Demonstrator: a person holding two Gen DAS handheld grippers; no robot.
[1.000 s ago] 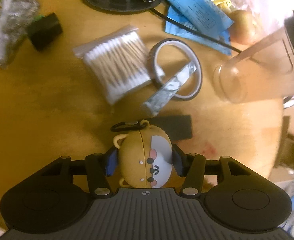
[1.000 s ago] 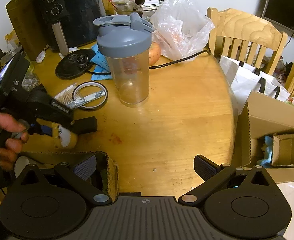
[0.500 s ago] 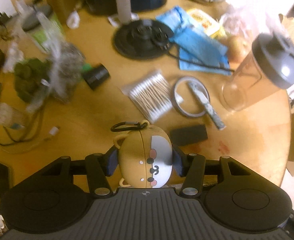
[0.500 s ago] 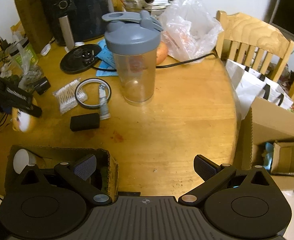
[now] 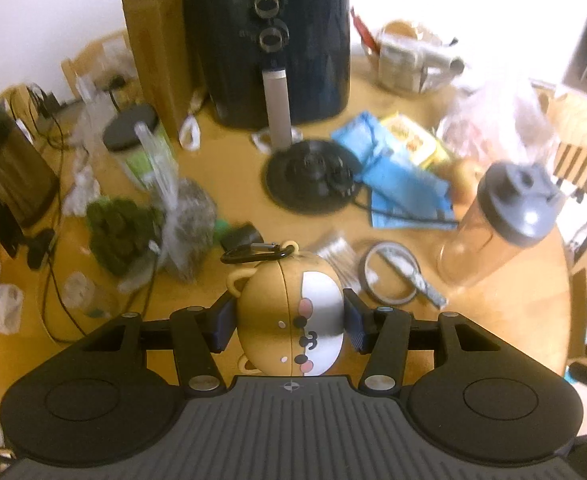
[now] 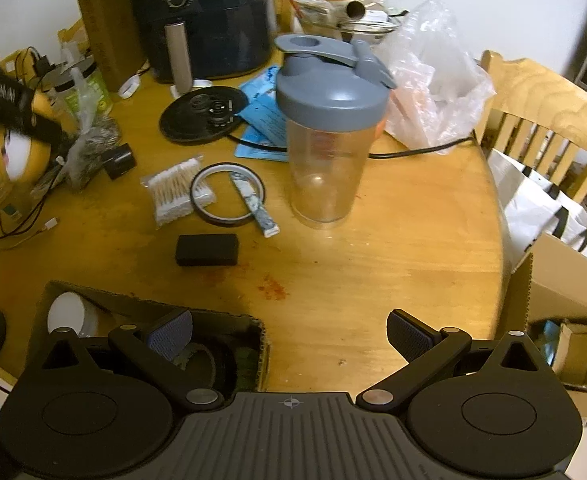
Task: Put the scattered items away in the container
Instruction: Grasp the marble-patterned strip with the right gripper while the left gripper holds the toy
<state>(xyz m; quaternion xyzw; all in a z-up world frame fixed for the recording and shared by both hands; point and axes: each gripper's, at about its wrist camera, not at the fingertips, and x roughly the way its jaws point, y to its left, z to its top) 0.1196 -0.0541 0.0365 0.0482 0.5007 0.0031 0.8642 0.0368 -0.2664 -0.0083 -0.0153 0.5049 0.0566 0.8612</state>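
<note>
My left gripper point(image 5: 289, 320) clamps the bear case point(image 5: 289, 316) (no readable writing); my right gripper point(image 6: 289, 334) gapes empty above the cardboard box point(image 6: 153, 308) at the table's point(image 6: 393, 248) near edge, shaker bottle point(image 6: 325, 136) beyond.

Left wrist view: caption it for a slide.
Left gripper clamps a bear-faced case above the cluttered wooden table.

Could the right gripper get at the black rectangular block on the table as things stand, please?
Probably yes: the right gripper is open and empty, and the black block lies flat ahead with bare table around it.
</note>
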